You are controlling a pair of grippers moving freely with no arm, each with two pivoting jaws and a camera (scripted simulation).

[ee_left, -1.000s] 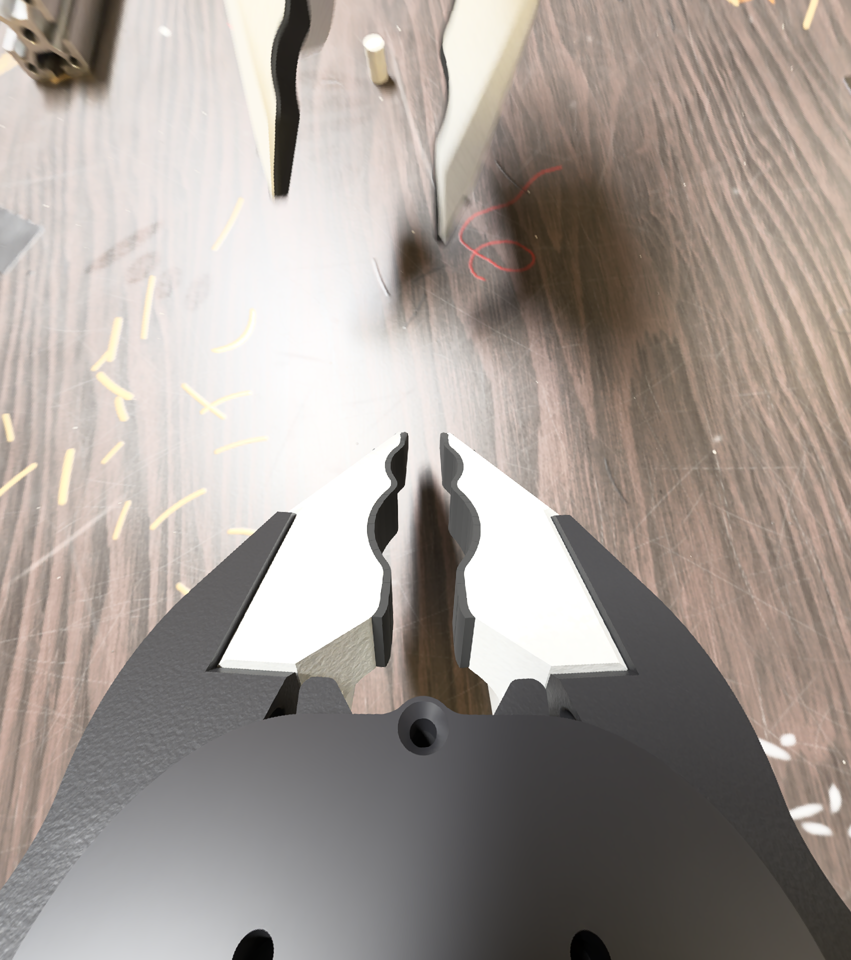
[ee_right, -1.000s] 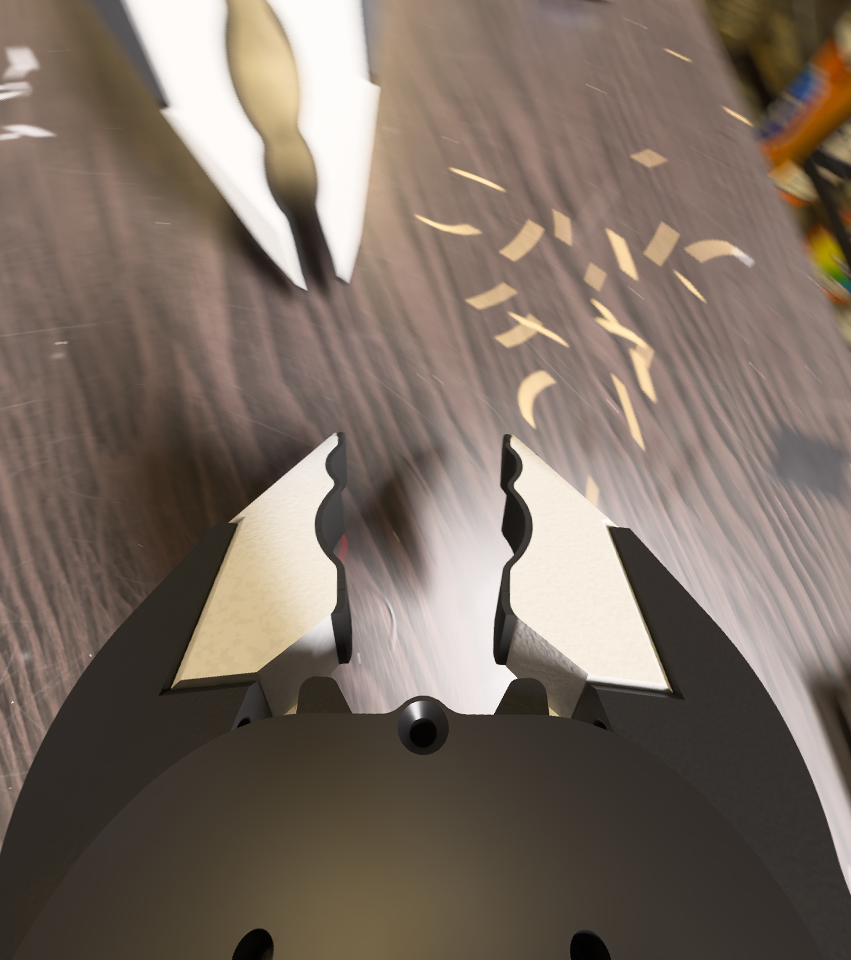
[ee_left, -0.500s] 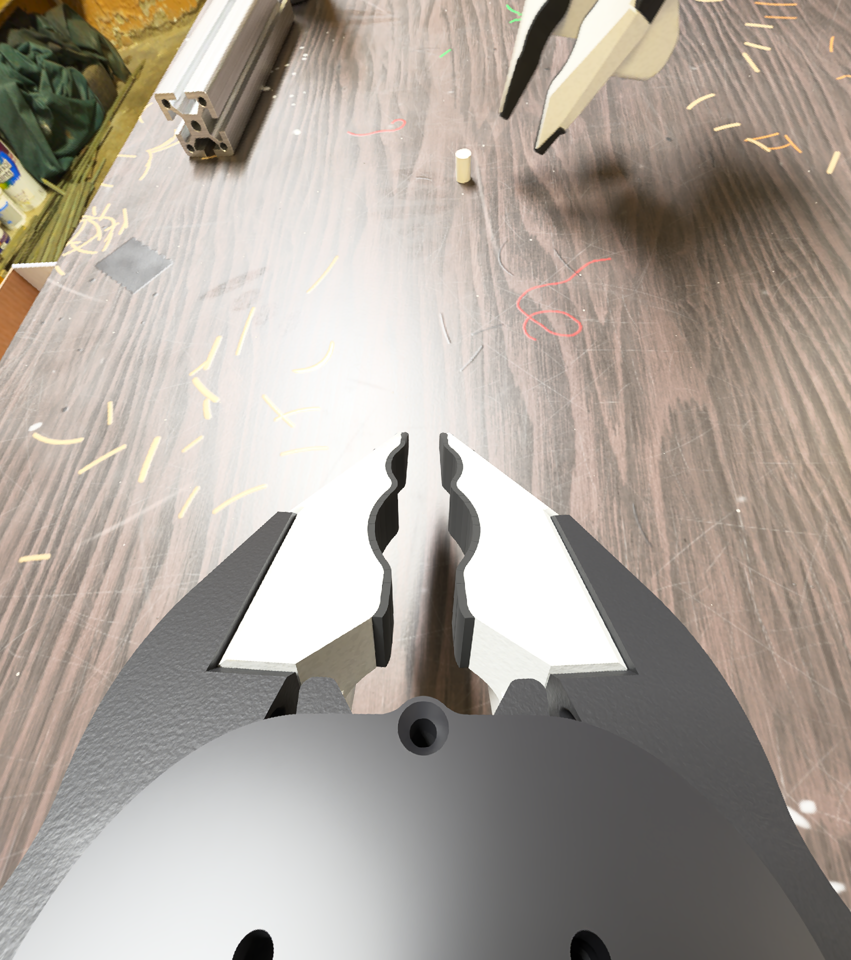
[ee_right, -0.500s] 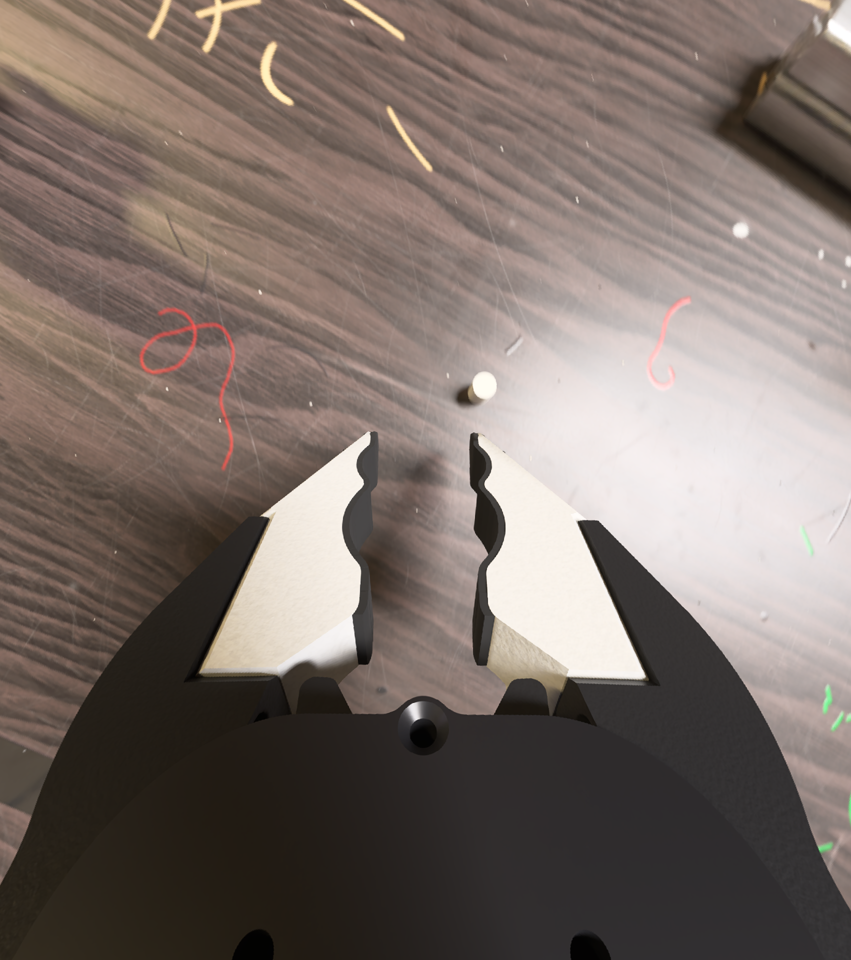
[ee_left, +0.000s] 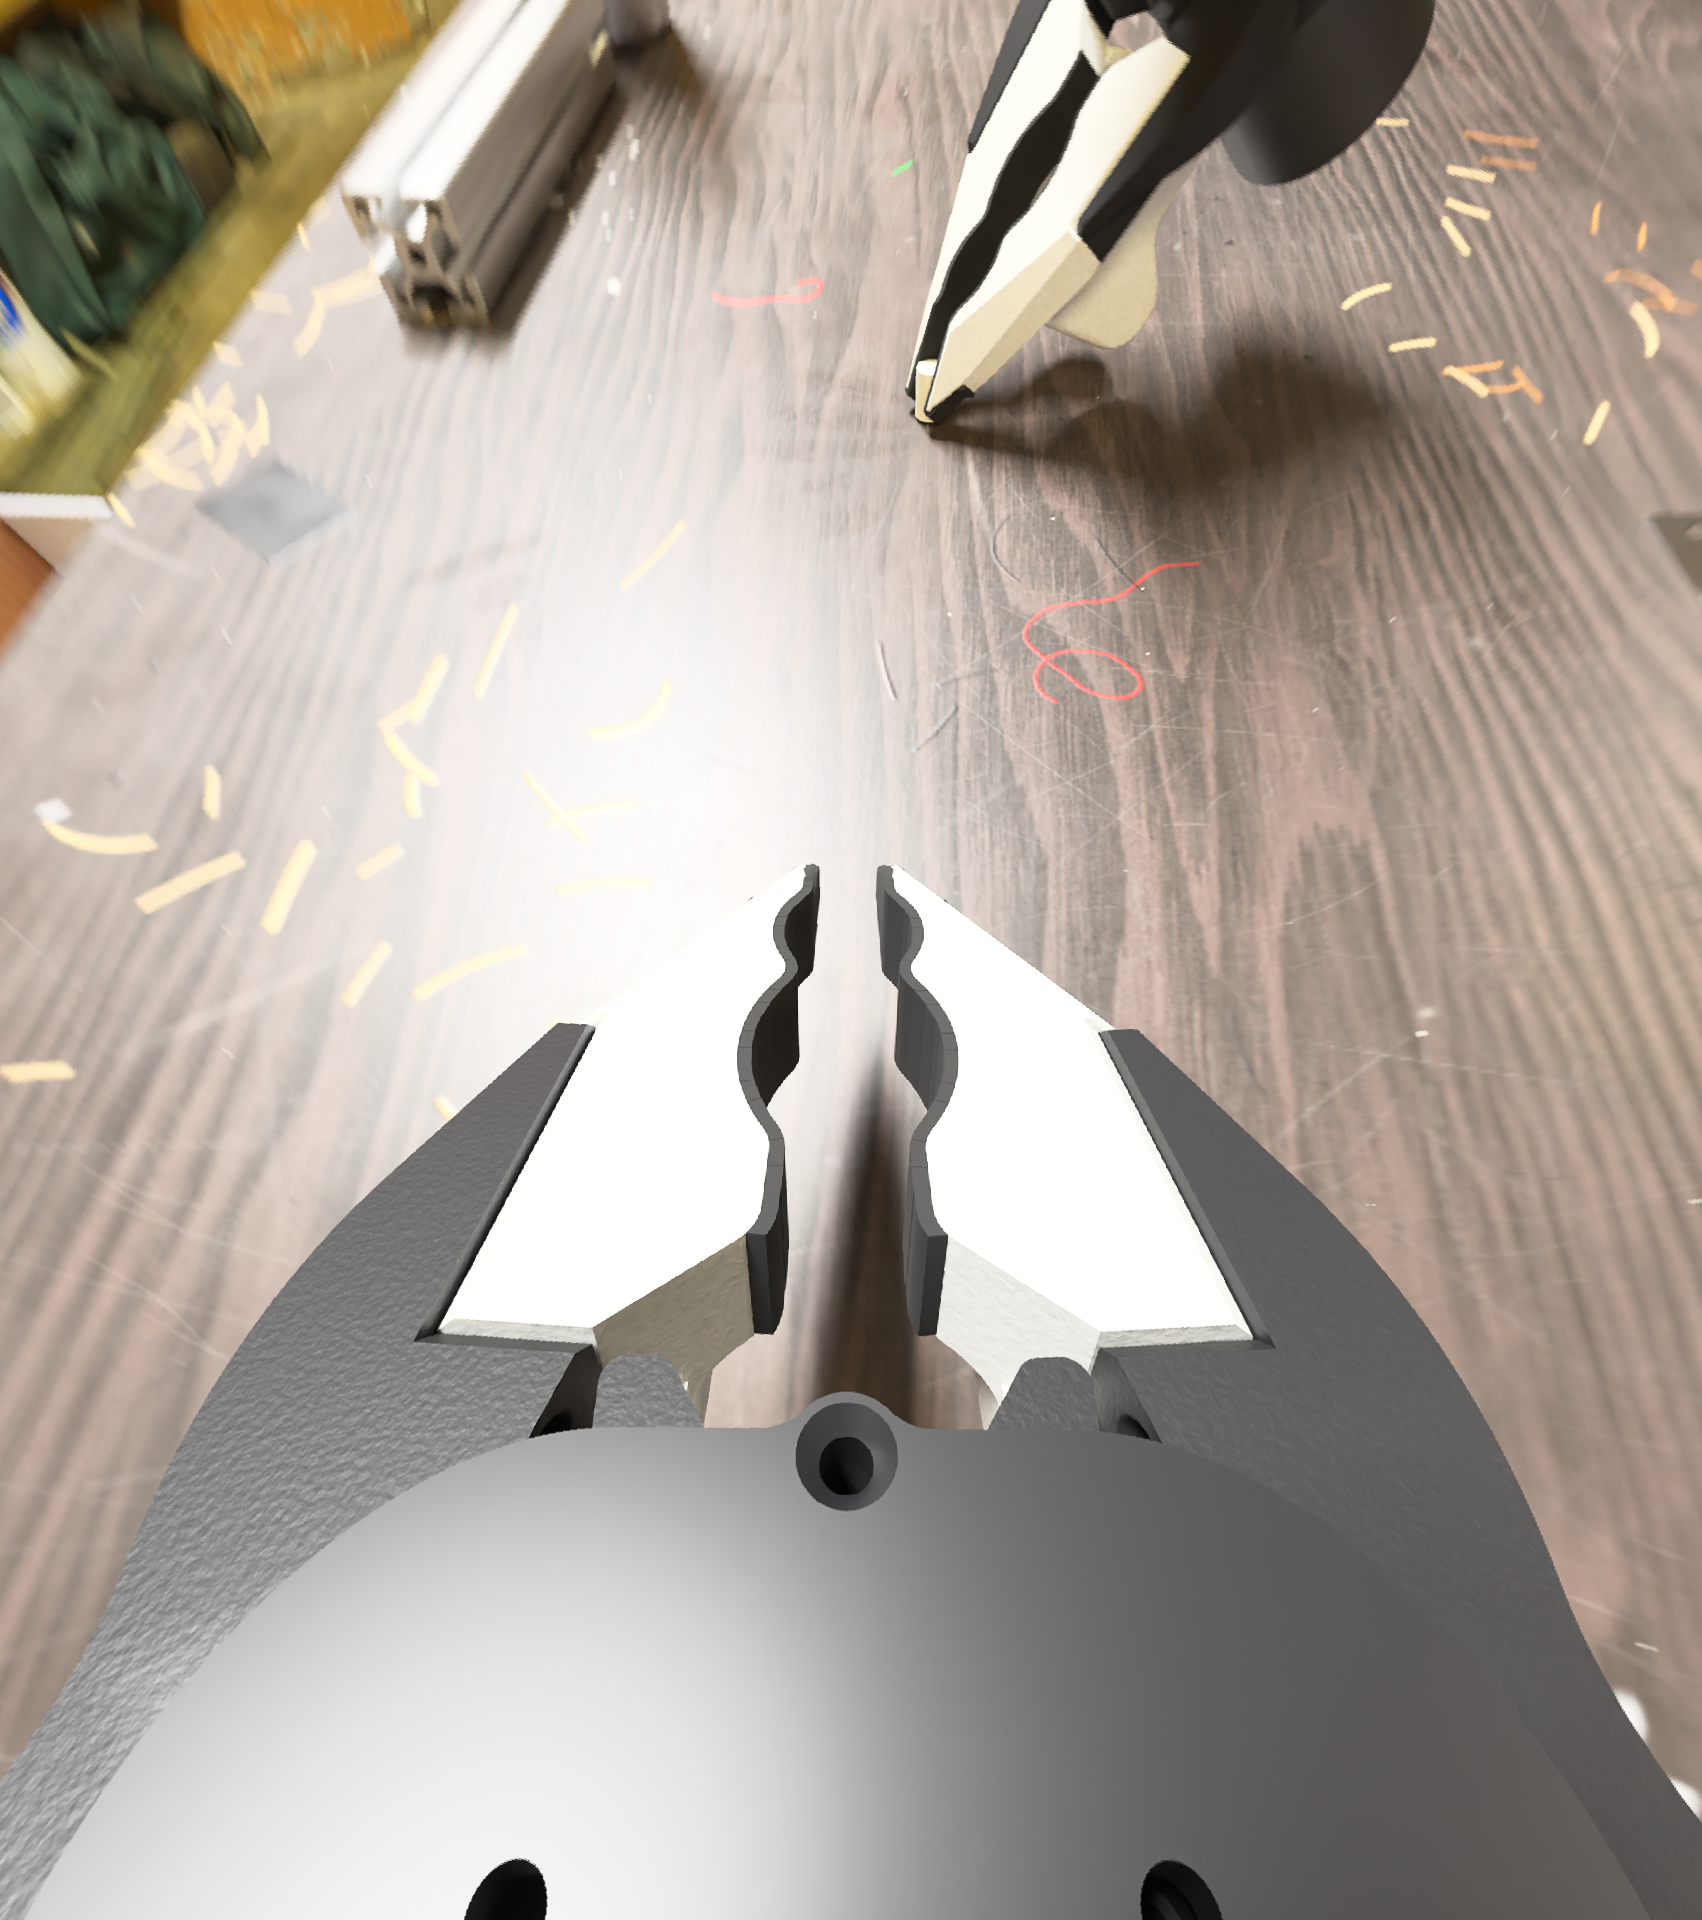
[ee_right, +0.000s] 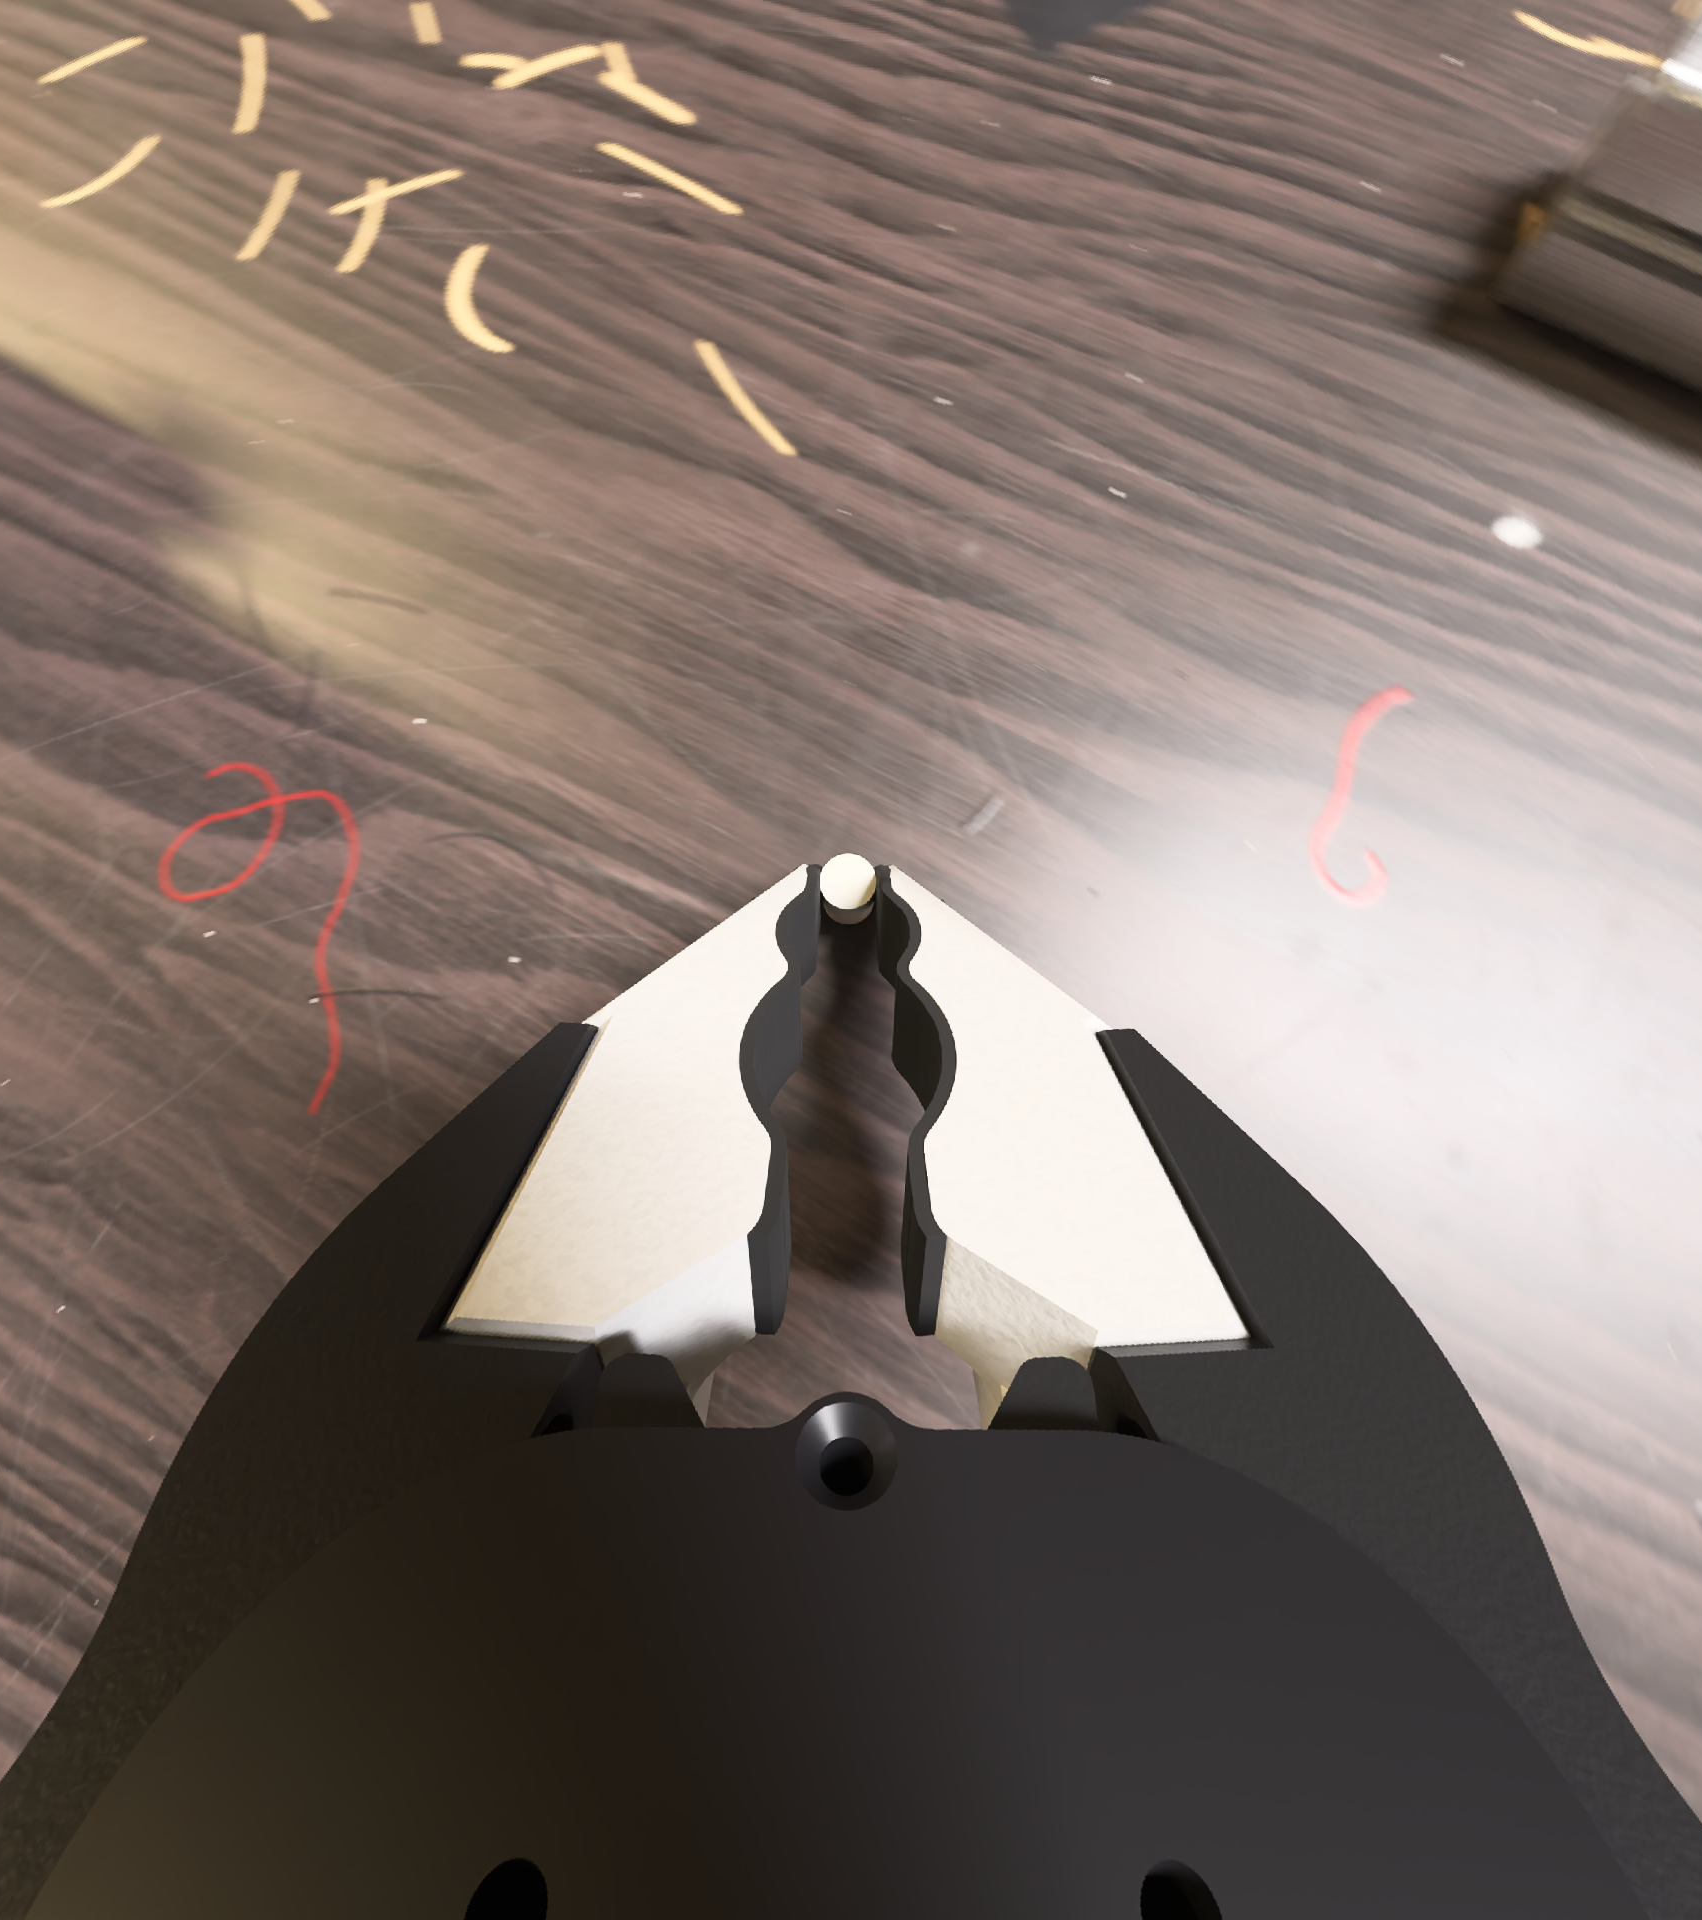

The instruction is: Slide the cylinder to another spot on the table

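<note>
Dark brown wood grain covers the table (ee_left: pixel 1346 1039), and the landmark on it is the small cream cylinder (ee_right: pixel 845 883). In the right wrist view the cylinder stands upright on the tabletop, pinched at the very tips of the right gripper (ee_right: pixel 845 902), whose two fingers are clenched against its sides. Left of the cylinder in that view lies a looped red thread (ee_right: pixel 255 862); to its right lies a shorter hooked red thread (ee_right: pixel 1351 810). Beyond the cylinder, pale wood shavings (ee_right: pixel 473 187) are scattered, and far off to its right sits a blurred metal bar (ee_right: pixel 1678 239).

In the left wrist view the left gripper (ee_left: pixel 847 883) hovers over bare table well short of the cylinder (ee_left: pixel 926 387), its fingers drawn nearly together with only a narrow gap and nothing between them. The looped red thread (ee_left: pixel 1086 655) lies between this gripper and the cylinder. At the cylinder, the right gripper (ee_left: pixel 940 400) leans down steeply, tips on the table. Left of and beyond the cylinder lies the metal bar (ee_left: pixel 483 197); farther left, past the table's edge, are blurred shelves.
</note>
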